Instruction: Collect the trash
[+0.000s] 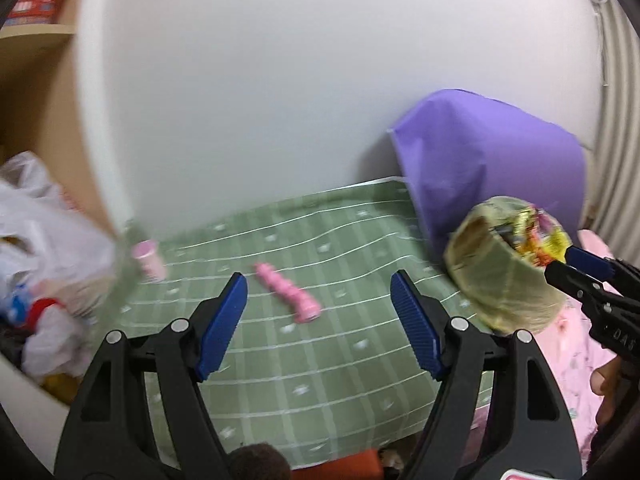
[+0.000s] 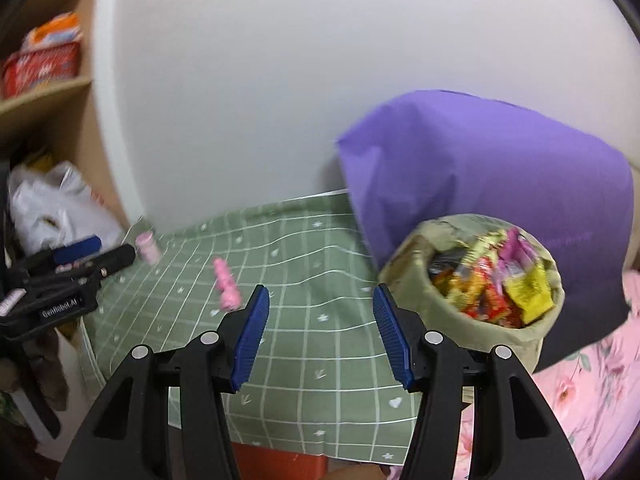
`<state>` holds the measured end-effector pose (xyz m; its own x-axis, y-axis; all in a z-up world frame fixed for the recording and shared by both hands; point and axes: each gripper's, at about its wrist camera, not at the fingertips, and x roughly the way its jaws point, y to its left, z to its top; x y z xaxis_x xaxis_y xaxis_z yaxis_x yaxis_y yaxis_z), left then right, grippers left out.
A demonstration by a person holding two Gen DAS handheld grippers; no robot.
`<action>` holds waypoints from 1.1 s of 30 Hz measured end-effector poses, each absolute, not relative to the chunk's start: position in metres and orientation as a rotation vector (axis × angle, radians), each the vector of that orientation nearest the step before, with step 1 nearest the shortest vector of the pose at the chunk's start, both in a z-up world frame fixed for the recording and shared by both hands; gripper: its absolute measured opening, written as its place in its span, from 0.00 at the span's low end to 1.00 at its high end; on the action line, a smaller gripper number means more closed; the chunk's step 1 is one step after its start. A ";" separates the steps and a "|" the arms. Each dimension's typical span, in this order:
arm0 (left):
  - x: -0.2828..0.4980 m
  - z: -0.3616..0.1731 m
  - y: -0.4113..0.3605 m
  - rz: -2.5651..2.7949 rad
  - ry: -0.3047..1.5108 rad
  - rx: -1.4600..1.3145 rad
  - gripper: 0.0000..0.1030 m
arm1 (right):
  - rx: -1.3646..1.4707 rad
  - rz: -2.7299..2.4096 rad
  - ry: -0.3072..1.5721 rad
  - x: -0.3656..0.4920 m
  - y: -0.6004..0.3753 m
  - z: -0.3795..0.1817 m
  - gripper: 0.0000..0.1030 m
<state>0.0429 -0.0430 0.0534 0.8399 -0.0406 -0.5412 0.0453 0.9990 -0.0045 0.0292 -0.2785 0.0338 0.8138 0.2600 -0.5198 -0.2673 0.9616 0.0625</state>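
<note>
Both the left gripper [image 1: 318,322] and right gripper [image 2: 320,336] are held apart and empty above the green checked tablecloth [image 2: 304,320]. Wrappers [image 2: 496,280] are heaped in the beige trash bag [image 2: 476,336] at its right edge.

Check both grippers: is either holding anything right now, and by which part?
Nothing is held. The left gripper and right gripper are both open, with only the green tablecloth showing between their fingers.

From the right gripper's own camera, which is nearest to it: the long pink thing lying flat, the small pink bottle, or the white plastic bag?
1. Long pink object, lying on the green cloth, left of the right gripper.
2. Small pink bottle, upright, farther left near the wall.
3. White plastic bag, far left under the shelf.
</note>
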 end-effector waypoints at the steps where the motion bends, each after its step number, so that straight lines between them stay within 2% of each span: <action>1: 0.037 0.054 -0.036 -0.025 0.572 0.005 0.68 | -0.025 0.300 0.549 0.025 -0.270 0.034 0.50; 11: -0.005 0.063 0.008 0.077 0.548 -0.021 0.68 | -0.055 0.376 0.527 0.012 -0.228 0.037 0.50; 33: -0.011 0.068 0.011 0.063 0.548 -0.044 0.68 | -0.040 0.368 0.525 0.013 -0.224 0.035 0.50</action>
